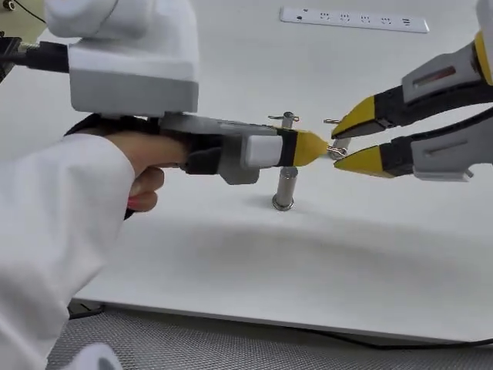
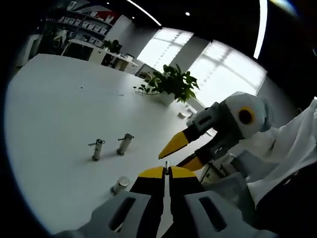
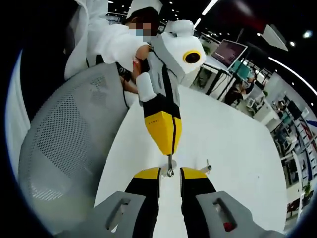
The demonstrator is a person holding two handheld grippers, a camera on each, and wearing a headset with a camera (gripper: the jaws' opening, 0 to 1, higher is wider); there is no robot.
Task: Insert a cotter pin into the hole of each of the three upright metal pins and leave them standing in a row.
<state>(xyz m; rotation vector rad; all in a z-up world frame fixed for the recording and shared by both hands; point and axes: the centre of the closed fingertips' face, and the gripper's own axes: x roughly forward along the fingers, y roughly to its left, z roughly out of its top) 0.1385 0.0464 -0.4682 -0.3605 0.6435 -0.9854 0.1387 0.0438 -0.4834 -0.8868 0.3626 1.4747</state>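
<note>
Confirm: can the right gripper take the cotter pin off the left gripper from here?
Likely yes. The right gripper has its jaws open on either side of the cotter pin, which sticks out of the tip of the shut left gripper. Nothing lies between them.

The left tool (image 2: 167,172) has yellow tips and a grey body. The right tool (image 3: 170,174) has yellow tips too, then black. The counter (image 1: 231,254) is white. The metal post (image 1: 283,181) and the little clip (image 3: 170,167) are silver.
</note>
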